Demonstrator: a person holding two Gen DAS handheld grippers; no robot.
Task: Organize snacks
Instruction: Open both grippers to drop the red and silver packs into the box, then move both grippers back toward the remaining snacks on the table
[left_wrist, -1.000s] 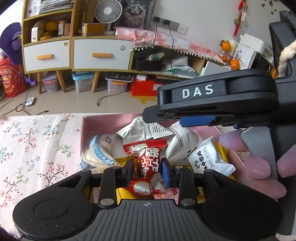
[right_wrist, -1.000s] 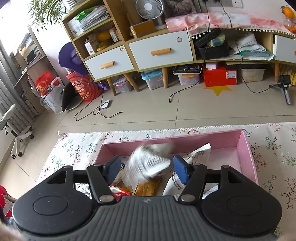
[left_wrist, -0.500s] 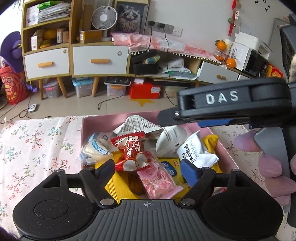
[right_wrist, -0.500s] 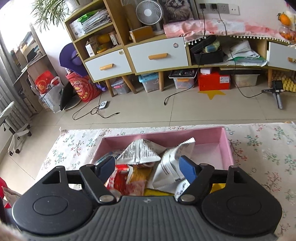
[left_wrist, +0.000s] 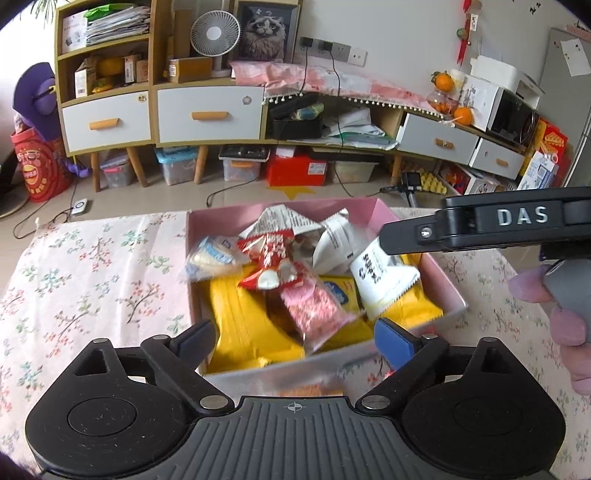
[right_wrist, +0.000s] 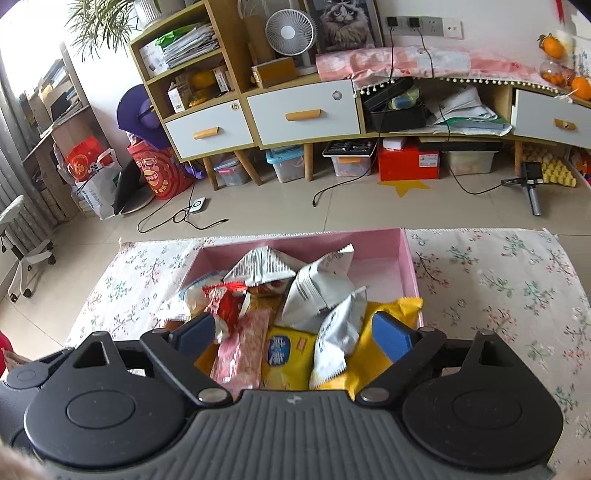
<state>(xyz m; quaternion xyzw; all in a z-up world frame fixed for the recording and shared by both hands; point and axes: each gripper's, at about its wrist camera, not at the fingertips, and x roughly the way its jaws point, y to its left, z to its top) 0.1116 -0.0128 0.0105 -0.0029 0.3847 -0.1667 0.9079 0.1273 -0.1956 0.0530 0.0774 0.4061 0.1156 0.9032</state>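
Note:
A pink box (left_wrist: 448, 284) (right_wrist: 410, 266) on the flowered tablecloth holds a heap of snack packets: a red packet (left_wrist: 267, 264) (right_wrist: 223, 306), a pink speckled packet (left_wrist: 314, 314) (right_wrist: 242, 350), white packets (left_wrist: 380, 273) (right_wrist: 317, 288), yellow packets (left_wrist: 243, 328) (right_wrist: 373, 354) and a blue-and-white packet (left_wrist: 212, 254). My left gripper (left_wrist: 295, 341) is open and empty above the box's near edge. My right gripper (right_wrist: 295, 332) is open and empty over the packets; its side shows at the right of the left wrist view (left_wrist: 480, 225).
The flowered tablecloth (left_wrist: 92, 273) (right_wrist: 498, 291) spreads on both sides of the box. Beyond the table edge lie a tiled floor with cables (right_wrist: 184, 218) and a low cabinet with drawers (right_wrist: 303, 114).
My left gripper opened and let the red packet drop into the box, then drew back. My right gripper let go of a white packet into the box and drew back too.

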